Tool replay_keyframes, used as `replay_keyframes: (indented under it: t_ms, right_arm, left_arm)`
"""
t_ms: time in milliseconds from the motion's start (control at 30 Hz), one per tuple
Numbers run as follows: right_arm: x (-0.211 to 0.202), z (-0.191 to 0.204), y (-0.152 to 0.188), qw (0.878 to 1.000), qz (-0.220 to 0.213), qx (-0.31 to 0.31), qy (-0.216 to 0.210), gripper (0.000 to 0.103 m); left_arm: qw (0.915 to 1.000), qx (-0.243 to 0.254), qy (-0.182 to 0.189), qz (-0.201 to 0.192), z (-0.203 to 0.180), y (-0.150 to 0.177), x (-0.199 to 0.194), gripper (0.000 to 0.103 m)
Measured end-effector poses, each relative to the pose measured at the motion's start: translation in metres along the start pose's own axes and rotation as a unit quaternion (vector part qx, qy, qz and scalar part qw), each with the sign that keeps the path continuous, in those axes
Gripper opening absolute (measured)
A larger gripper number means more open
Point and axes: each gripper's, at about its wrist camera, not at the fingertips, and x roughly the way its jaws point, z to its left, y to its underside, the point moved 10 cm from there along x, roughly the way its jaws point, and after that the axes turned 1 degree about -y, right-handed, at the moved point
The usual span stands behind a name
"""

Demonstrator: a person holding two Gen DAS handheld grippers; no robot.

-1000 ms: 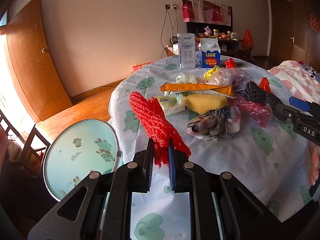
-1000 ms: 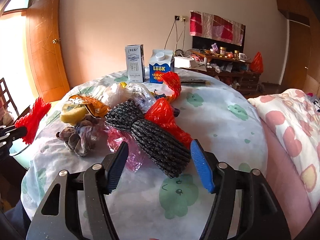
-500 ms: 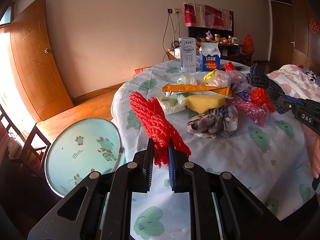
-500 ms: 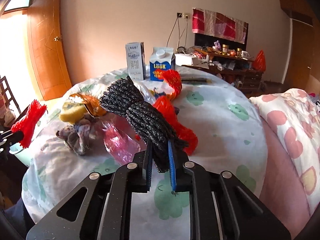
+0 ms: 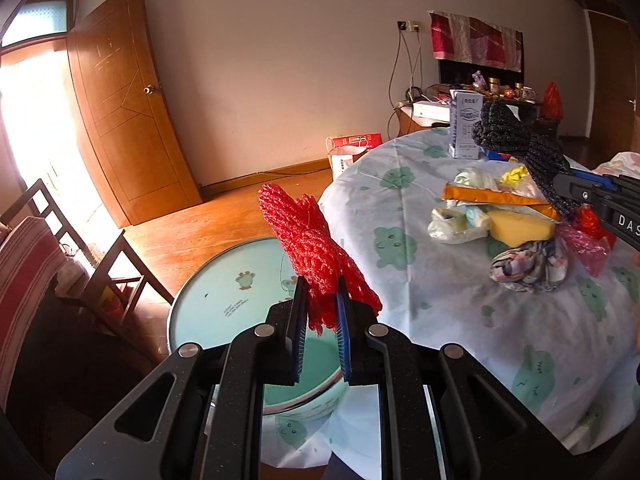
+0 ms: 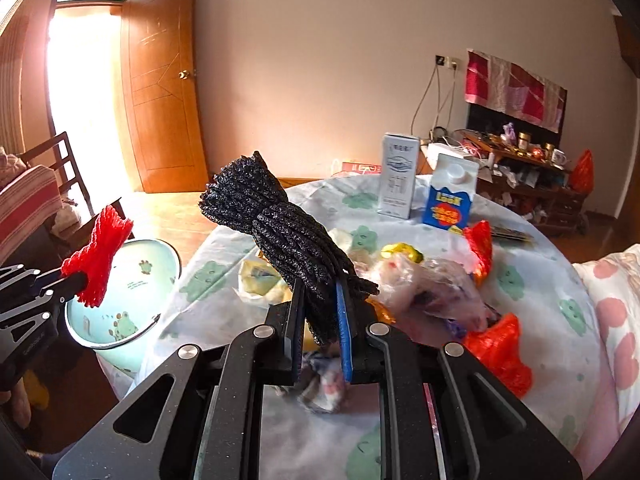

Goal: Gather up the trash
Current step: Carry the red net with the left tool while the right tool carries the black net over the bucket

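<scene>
My left gripper [image 5: 322, 308] is shut on a red foam net [image 5: 308, 240] and holds it in the air over a pale green bin [image 5: 240, 292] beside the table. The net also shows in the right wrist view [image 6: 100, 256], above the bin [image 6: 124, 320]. My right gripper [image 6: 320, 308] is shut on a black foam net [image 6: 280, 232], lifted above the table's trash pile; it shows at the right of the left wrist view [image 5: 520, 148].
On the round table [image 5: 400, 208] lie an orange wrapper [image 5: 492, 198], a yellow sponge [image 5: 520, 228], a crumpled cloth [image 5: 528, 268], plastic bags [image 6: 432, 292] and red nets [image 6: 500, 352]. Two cartons [image 6: 452, 196] stand at the back. A chair [image 5: 60, 248] stands left of the bin.
The left gripper has carried the red net left, off the table and over the bin. The right gripper shut on the black net and lifted it leftward.
</scene>
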Motion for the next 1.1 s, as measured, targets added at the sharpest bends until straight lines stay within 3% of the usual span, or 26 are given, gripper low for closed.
replay_keyframes:
  t_ms: [333, 633, 1100]
  right_arm:
    - [0.051, 0.047, -0.021, 0.998, 0.003, -0.034, -0.061, 0.015]
    - [0.083, 0.077, -0.026, 0.993, 0.009, -0.074, -0.088, 0.015]
    - [0.103, 0.111, -0.023, 0.985, 0.005, -0.122, -0.118, 0.015]
  left_arm:
    - [0.9989, -0.012, -0.043, 0.013, 0.034, 0.004, 0.016, 0.013]
    - [0.9966, -0.022, -0.075, 0.027, 0.057, 0.013, 0.027, 0.013]
    - [0.9941, -0.042, -0.091, 0.041, 0.069, 0.027, 0.034, 0.013]
